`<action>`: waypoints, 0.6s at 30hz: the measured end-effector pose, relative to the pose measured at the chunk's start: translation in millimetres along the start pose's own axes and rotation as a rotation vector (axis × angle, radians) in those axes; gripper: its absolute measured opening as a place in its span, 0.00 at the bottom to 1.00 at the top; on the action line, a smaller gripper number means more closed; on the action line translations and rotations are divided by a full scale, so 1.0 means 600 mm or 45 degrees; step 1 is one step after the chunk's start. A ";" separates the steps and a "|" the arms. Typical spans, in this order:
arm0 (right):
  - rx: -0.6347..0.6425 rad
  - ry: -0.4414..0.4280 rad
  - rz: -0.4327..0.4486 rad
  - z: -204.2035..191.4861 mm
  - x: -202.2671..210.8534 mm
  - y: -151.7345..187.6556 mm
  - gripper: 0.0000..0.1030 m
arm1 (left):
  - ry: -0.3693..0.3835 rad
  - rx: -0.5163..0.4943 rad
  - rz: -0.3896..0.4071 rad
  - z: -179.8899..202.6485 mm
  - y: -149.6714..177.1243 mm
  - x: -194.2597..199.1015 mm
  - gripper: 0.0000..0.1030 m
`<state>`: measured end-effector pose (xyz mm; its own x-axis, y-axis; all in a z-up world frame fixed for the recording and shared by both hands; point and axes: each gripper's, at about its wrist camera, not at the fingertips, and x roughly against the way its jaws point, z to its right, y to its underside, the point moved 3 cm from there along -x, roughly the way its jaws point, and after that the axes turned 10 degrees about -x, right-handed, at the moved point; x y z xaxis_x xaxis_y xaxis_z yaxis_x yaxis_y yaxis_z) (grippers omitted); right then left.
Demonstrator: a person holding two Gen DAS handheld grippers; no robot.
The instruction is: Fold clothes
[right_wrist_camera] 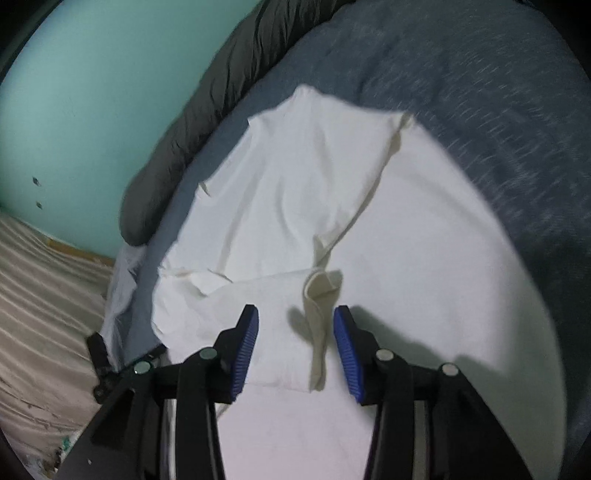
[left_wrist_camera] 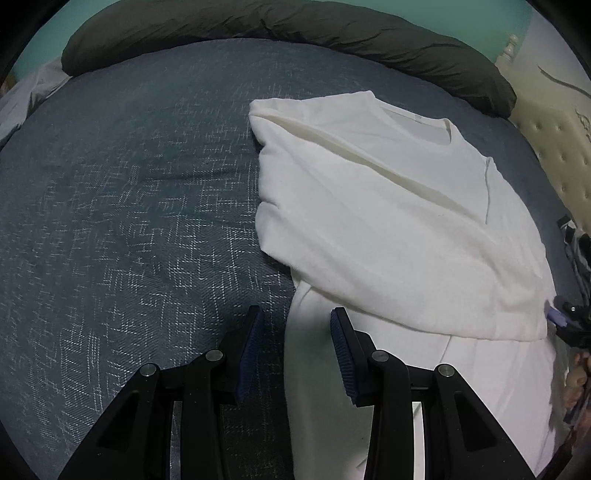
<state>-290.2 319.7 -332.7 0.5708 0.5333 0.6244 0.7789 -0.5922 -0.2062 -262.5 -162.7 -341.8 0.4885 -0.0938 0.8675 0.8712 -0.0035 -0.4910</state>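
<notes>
A white T-shirt [left_wrist_camera: 388, 221] lies on the blue-grey bed cover [left_wrist_camera: 129, 203], its collar toward the far side and one side folded over the body. My left gripper [left_wrist_camera: 297, 321] is open just above the shirt's lower left edge, and the cloth runs under the gap without touching the pads. In the right wrist view the same shirt [right_wrist_camera: 295, 192] fills the middle. My right gripper [right_wrist_camera: 295, 321] is open over it. A creased strip of sleeve hem [right_wrist_camera: 317, 332] lies loose between the blue pads, and neither pad presses on it.
A long dark bolster [left_wrist_camera: 258, 26] runs along the bed's far edge against a teal wall [right_wrist_camera: 92, 92]. A cream tufted headboard [left_wrist_camera: 554, 147] stands at the right. A hand [left_wrist_camera: 576, 384] shows at the right rim. Striped beige flooring [right_wrist_camera: 44, 295] lies beside the bed.
</notes>
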 end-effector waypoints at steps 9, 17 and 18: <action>0.060 -0.105 0.049 -0.004 0.019 0.006 0.03 | -0.012 -0.019 0.002 -0.002 -0.004 0.005 0.40; 0.016 -0.225 0.215 -0.010 0.126 -0.030 0.03 | -0.052 -0.050 0.004 0.005 -0.014 0.007 0.40; 0.023 -0.225 0.224 -0.012 0.133 -0.033 0.03 | -0.053 -0.056 0.003 0.008 -0.016 0.006 0.40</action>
<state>-262.0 369.9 -273.5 0.7335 0.5208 0.4367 0.6670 -0.6753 -0.3148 -268.5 -158.3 -333.5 0.4930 -0.0522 0.8685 0.8675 -0.0474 -0.4952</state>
